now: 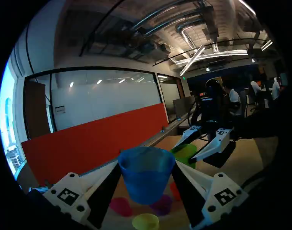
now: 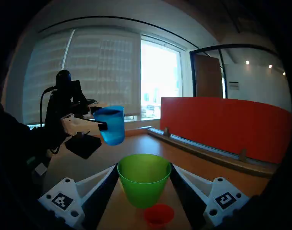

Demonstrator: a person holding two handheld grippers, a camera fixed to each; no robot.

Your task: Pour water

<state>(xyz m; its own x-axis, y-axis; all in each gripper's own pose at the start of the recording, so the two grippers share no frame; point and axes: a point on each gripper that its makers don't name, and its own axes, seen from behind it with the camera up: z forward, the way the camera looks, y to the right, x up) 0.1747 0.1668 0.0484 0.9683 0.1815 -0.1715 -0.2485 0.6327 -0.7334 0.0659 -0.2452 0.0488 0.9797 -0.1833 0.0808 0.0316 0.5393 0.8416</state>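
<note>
Though lifted well clear of the tabletop, held close to upright: blue cup, clamped between both fingers of the left hand-held gripper, one finger pressing on each side just below the rim. Translucent wall, darker in the lower half, so apparently water up to about mid-height. Seen in the left gripper view below that cup, standing on the tabletop: small pink cup to the left, small purple cup to the right, small yellow cup nearest the camera, all three near one another. Farther off in the same view, right hand-held gripper pointing back this way, closed round a green cup that sits lower than the blue one.

Looking along the right gripper view, same grasp up close: green cup pinched on both sides by the two fingers, mouth up, upright. Below it on the tabletop, small red cup, not touching. Up and to the left, blue cup again, higher than the green one and well apart from it, carried by the left hand-held gripper with a dark sleeve behind. Along the far edge of the tabletop, red partition; beyond that, bright window
</note>
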